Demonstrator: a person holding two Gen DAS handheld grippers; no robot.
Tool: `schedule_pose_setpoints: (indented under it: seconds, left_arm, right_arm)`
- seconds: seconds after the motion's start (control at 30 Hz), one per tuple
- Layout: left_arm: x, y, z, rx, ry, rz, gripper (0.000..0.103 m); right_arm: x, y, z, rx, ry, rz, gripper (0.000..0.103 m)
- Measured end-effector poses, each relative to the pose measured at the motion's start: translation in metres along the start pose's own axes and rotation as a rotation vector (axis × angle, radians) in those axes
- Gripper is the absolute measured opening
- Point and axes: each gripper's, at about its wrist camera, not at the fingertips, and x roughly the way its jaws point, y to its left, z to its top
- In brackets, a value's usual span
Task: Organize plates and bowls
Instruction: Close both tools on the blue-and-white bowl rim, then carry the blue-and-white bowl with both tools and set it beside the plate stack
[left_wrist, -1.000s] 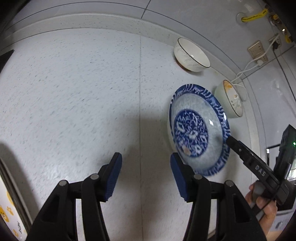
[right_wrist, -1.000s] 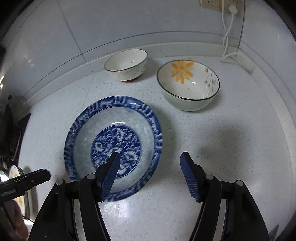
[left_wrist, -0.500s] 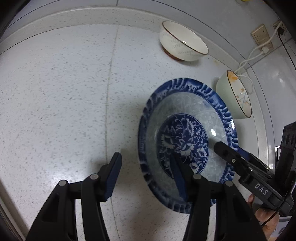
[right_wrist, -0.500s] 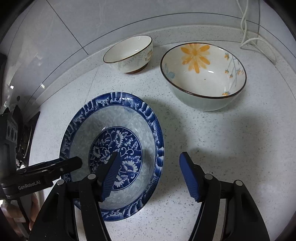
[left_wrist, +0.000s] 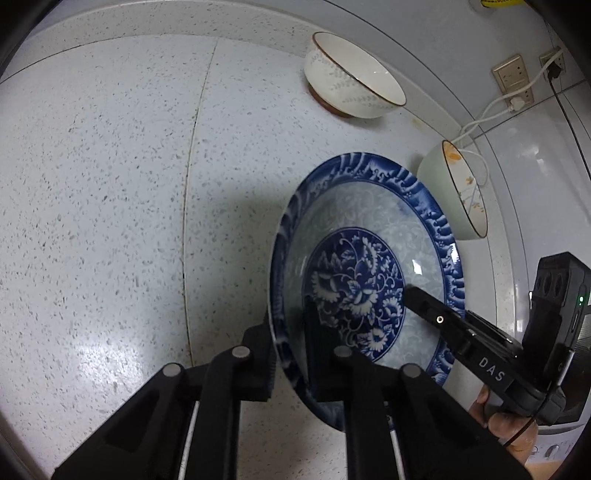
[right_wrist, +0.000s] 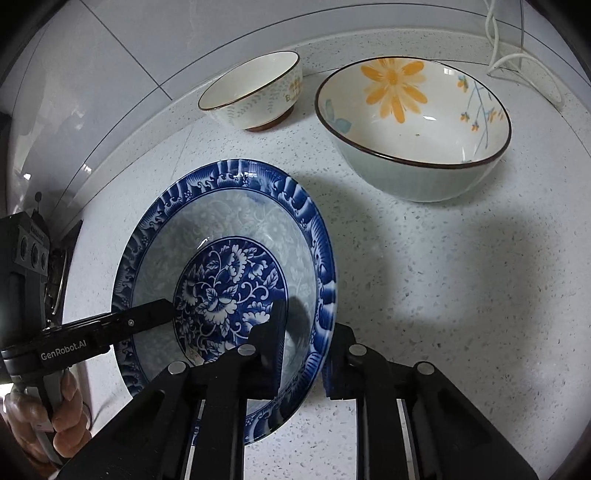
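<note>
Left wrist view: my left gripper (left_wrist: 290, 332) and right gripper (right_wrist: 303, 350) are closing, clamped on opposite rims of the blue floral plate (left_wrist: 369, 236) lying between them.

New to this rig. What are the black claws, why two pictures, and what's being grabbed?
There is no robot arm here. A person holds a two-finger gripper in each hand, and each gripper carries a fisheye camera that looks along its fingers, so there are two pictures of one scene. The left gripper fills the bottom of its own view, and the right gripper fills the bottom of the other. Each also shows in the other's picture, coming in from the side.

On the speckled white counter sit a blue-patterned plate, a small white bowl and a larger bowl with an orange flower.

Both grippers are closing on the plate's rim from opposite sides, one finger inside and one outside. The bowls are untouched.
</note>
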Motion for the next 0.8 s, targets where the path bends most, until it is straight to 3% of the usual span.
schedule_pose_setpoints:
  seconds: [0.37,0.8]
  left_arm:
    - [-0.047,0.019,-0.029,-0.012,-0.049,0.001,0.012]
    - [-0.112,0.075,-0.103,-0.052,-0.072,0.033,0.013]
  right_arm:
    - [-0.02,0.03,-0.01,-0.035,-0.029,0.028,0.013]
    - [-0.029,0.1,-0.067,-0.117,0.005,0.081,0.013]
